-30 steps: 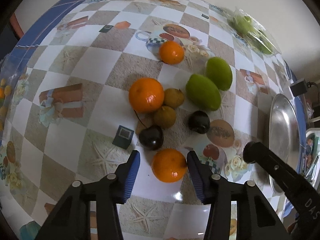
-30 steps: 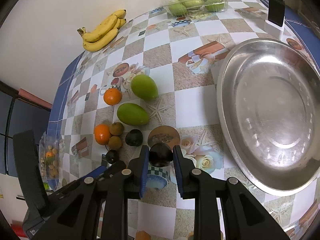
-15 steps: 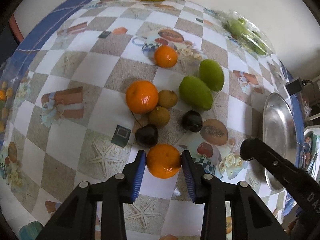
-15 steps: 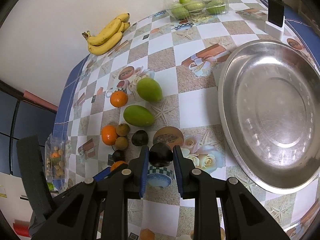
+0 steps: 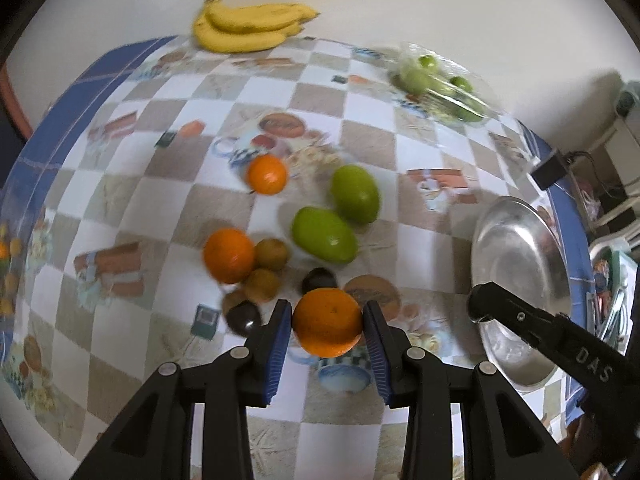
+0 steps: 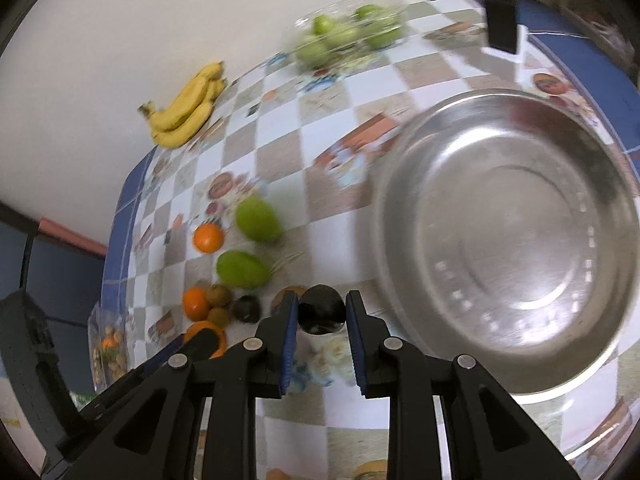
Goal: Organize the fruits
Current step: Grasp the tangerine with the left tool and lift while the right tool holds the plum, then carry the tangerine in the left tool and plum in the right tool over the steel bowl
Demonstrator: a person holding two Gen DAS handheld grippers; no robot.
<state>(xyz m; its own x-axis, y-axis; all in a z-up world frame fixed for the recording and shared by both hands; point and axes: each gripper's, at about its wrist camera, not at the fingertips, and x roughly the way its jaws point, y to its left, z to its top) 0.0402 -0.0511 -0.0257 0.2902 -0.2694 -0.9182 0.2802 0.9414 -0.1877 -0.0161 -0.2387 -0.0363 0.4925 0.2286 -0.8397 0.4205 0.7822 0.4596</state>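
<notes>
My left gripper is shut on an orange and holds it above the table. My right gripper is shut on a dark round fruit, lifted just left of the steel bowl. On the table lie two green mangoes, two more oranges, two small brown fruits and two dark fruits. The bowl also shows in the left wrist view, with the right gripper's arm in front of it.
A banana bunch lies by the far wall. A clear pack of green fruit sits at the back right. A black adapter stands beyond the bowl. A bag of small fruit hangs at the table's left edge.
My left gripper closed on the orange and lifted it off the table. Both grippers rose and moved toward the bowl, so the bowl looms larger in the right wrist view.
</notes>
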